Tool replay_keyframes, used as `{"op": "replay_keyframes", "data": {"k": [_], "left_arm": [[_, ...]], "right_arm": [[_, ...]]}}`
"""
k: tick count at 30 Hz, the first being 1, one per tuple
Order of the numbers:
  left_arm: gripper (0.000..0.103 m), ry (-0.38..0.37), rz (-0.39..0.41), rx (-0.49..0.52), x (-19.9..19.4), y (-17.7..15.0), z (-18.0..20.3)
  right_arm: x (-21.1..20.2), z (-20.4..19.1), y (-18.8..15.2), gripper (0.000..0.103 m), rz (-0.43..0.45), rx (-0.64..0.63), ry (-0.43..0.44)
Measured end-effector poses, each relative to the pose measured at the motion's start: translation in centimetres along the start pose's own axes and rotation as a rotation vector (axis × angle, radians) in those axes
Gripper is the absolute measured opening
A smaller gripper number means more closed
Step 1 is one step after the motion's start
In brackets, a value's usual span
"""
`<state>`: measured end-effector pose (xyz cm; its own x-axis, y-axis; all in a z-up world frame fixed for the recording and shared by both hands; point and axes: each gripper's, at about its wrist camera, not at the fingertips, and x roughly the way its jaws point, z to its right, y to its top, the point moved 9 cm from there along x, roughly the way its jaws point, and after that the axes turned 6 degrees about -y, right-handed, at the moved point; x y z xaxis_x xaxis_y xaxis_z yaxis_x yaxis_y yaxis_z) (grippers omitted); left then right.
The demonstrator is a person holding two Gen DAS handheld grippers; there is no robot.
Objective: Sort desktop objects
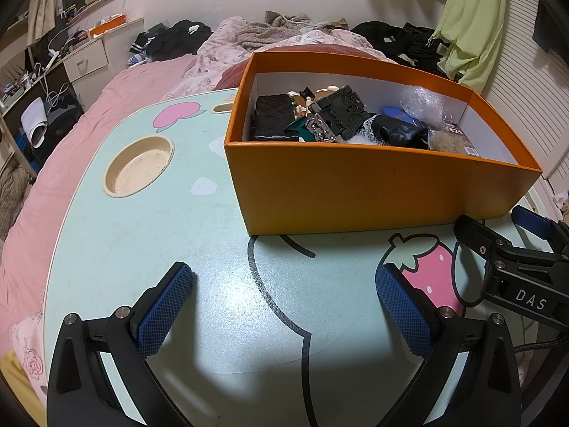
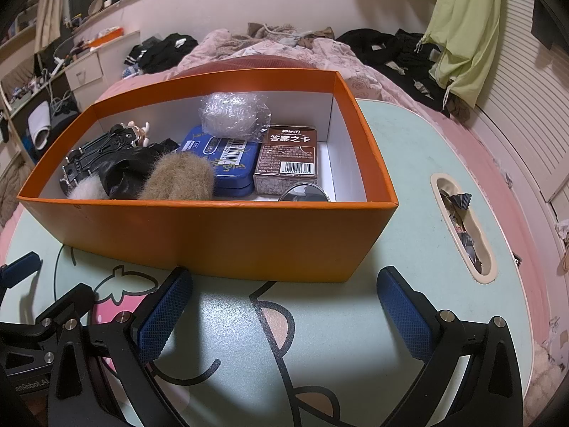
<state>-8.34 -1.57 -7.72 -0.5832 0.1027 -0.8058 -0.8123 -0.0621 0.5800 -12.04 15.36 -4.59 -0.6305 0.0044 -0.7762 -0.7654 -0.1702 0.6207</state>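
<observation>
An orange box [image 1: 355, 185] stands on the mint cartoon lap table [image 1: 142, 242]; it also shows in the right wrist view [image 2: 213, 235]. Inside lie a blue tin [image 2: 227, 163], a brown card box [image 2: 290, 163], a bubble-wrap ball [image 2: 231, 114], a brown fur piece [image 2: 177, 179], a black toy car [image 1: 338, 114] and a small round mirror [image 2: 304, 194]. My left gripper [image 1: 284, 295] is open and empty over the table, short of the box. My right gripper [image 2: 284, 299] is open and empty just before the box's near wall; it also shows in the left wrist view [image 1: 512, 249].
The table has a round cup recess [image 1: 138, 170] at the left and a long slot [image 2: 462, 227] holding wrappers at the right. A pink bed [image 1: 71, 135] with piled clothes [image 1: 170, 42] surrounds the table. A green garment [image 2: 466, 28] hangs at the right.
</observation>
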Motion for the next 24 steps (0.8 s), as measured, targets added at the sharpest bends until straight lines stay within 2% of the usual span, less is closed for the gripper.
{"op": "replay_keyframes", "data": {"k": [24], "left_arm": [[0.103,0.002,0.000,0.003,0.00,-0.12,0.08]], "right_arm": [[0.25,0.02,-0.12,0.103,-0.004,0.002,0.003]]}}
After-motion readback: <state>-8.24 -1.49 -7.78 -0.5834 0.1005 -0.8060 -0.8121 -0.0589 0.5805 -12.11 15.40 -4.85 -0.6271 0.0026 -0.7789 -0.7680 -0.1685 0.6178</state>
